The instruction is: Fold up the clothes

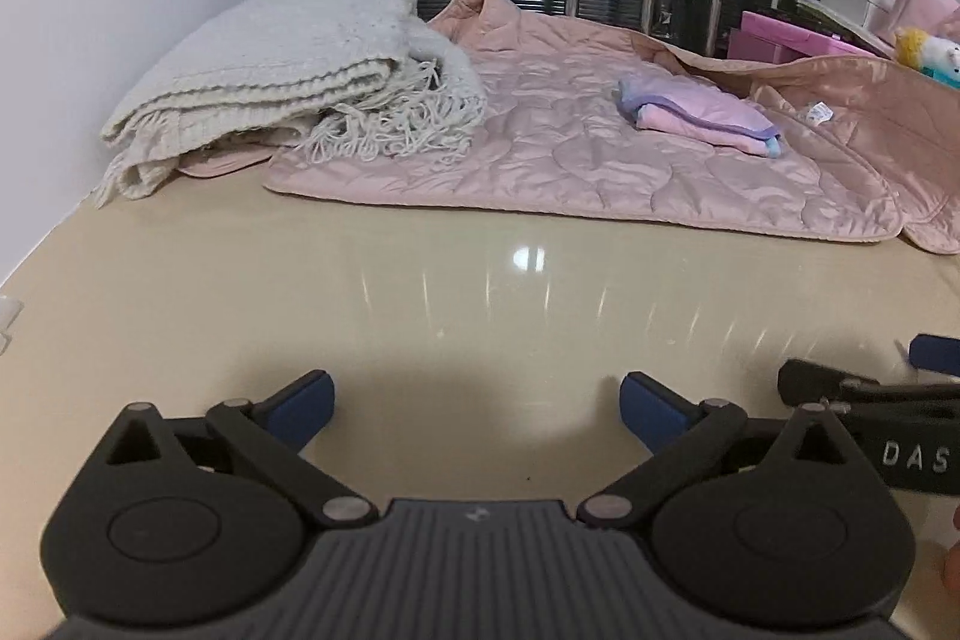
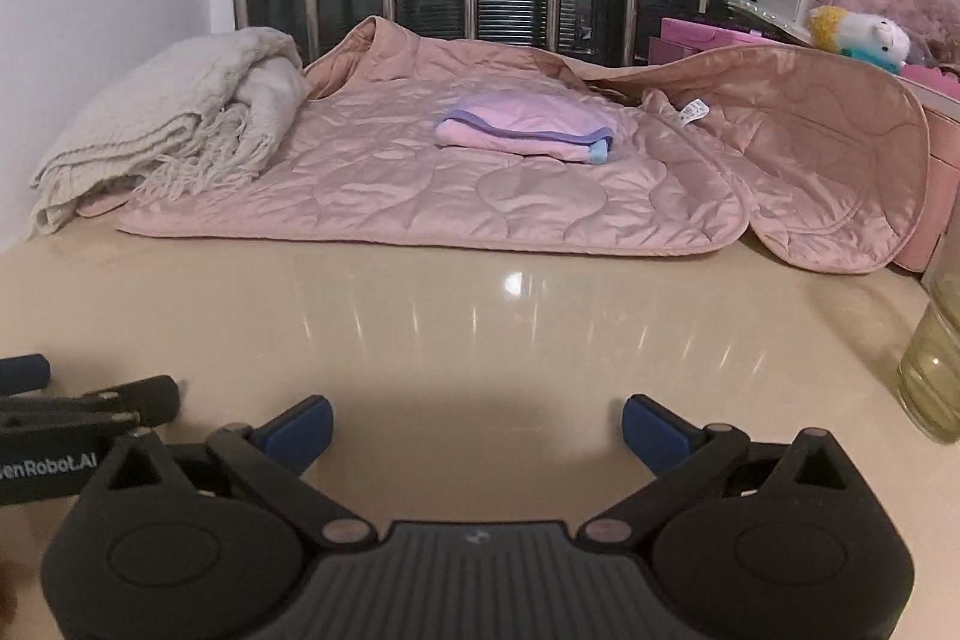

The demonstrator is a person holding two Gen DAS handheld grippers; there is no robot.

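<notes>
A small folded pink garment with purple trim (image 1: 699, 115) (image 2: 528, 127) lies on a quilted pink blanket (image 1: 540, 148) (image 2: 420, 184) spread at the back of the glossy beige table (image 1: 420, 292) (image 2: 456, 316). My left gripper (image 1: 477, 409) hovers open over bare table near the front, nothing between its blue pads. My right gripper (image 2: 477, 430) is open too, side by side with the left one and well short of the blanket. Each gripper's fingers show at the edge of the other's view.
A folded cream knitted throw with fringe (image 1: 288, 82) (image 2: 162, 130) rests at the back left by the white wall. Pink boxes (image 2: 702, 34), white boxes and a plush toy (image 2: 864, 34) crowd the back right. A glass (image 2: 933, 370) stands at the right edge. Barred windows behind.
</notes>
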